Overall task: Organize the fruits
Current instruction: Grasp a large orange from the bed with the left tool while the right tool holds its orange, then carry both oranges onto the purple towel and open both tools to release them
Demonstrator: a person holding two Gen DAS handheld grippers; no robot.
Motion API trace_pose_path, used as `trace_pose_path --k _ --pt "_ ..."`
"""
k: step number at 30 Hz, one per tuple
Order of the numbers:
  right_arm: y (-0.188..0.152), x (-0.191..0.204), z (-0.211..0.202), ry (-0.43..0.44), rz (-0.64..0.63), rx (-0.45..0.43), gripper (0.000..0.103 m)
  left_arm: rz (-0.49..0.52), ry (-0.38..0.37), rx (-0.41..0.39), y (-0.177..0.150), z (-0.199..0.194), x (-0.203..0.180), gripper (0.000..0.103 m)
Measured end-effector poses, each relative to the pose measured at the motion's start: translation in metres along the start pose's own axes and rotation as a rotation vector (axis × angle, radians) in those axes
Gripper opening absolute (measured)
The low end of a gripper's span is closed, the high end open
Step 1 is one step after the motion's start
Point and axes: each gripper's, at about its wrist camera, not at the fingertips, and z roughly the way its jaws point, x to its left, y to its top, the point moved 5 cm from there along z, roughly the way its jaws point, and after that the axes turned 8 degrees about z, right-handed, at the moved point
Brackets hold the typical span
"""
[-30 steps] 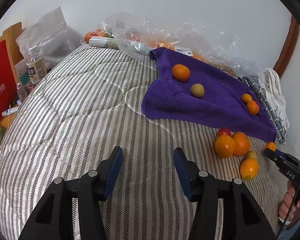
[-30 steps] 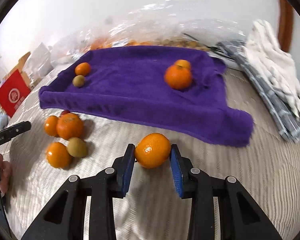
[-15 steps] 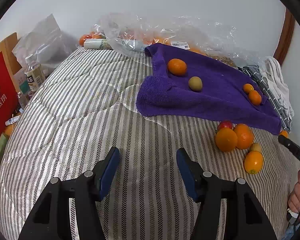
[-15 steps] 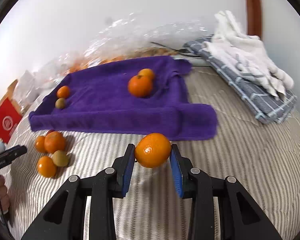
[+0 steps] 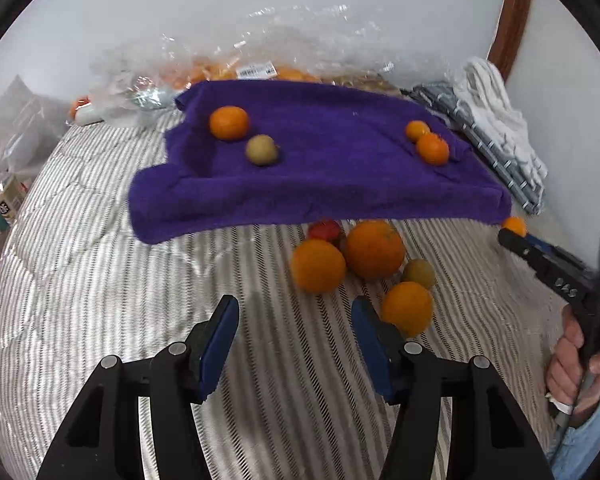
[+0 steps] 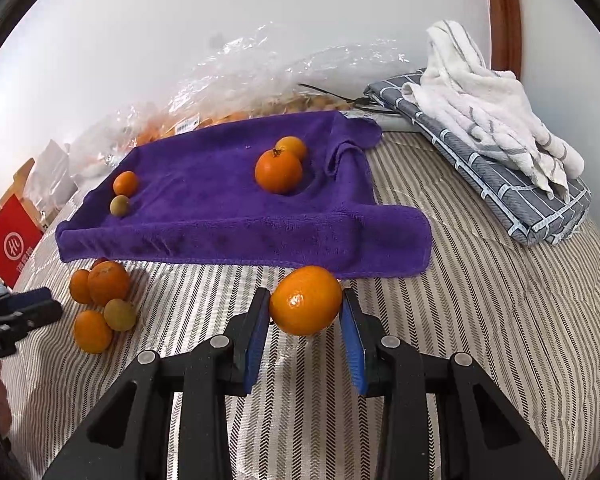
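Since the earlier frames the left gripper (image 5: 294,326) has closed on the loose fruit cluster, which now sits just ahead of its jaws; these stand wide apart and hold nothing. Right gripper (image 6: 305,322): jaws clamped on a mandarin (image 6: 306,300), raised over the striped bed cover (image 6: 480,320) just short of the purple towel's (image 6: 220,184) near edge; the fruit is roughly round, with no clear long axis, and its stem end cannot be made out. In the left wrist view the same gripper is cut off at the right border, with only a sliver of the held fruit showing. Loose cluster, near to far: an orange (image 5: 407,308) partly hidden behind the left gripper's right finger, a greenish-brown fruit (image 5: 420,274), two larger oranges (image 5: 318,266) and (image 5: 375,248) touching, and a red fruit (image 5: 324,230) partly tucked under the towel hem. Open bedding lies left of the cluster and right of the towel. On the towel, a stemmed mandarin (image 6: 278,171) points stem-up and partly masks a smaller one (image 6: 291,147); well apart at the left end sit an orange (image 6: 125,183) and a small brown fruit (image 6: 119,205). Beyond, crumpled clear plastic (image 6: 260,76) blurs the produce inside. Folded cloths (image 6: 500,132) lie at the far right.
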Motion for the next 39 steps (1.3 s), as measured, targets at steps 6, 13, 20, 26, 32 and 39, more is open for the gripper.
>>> trace_pose_path --k 6,13,20,26,32,39 --pt "0.0 0.0 0.001 0.013 0.002 0.008 0.035 -0.006 0.011 -0.024 0.009 0.011 -0.002 0.053" --pt "-0.001 -0.002 0.001 0.039 0.016 0.012 0.035 -0.024 -0.023 -0.092 0.011 0.016 -0.006 0.032" --pt "-0.001 -0.001 0.002 0.045 0.013 0.017 0.035 -0.116 -0.092 -0.159 0.006 0.003 0.009 0.032" --pt "0.0 -0.003 -0.001 0.035 0.02 0.007 0.035 -0.171 -0.079 -0.192 0.002 -0.003 0.018 0.032" --pt "0.0 -0.003 -0.001 0.038 0.023 0.006 0.035 -0.176 -0.07 -0.229 0.001 -0.01 0.02 0.032" --pt "0.0 0.0 -0.003 0.039 0.01 -0.003 0.035 -0.161 -0.052 -0.253 0.001 -0.016 0.018 0.031"
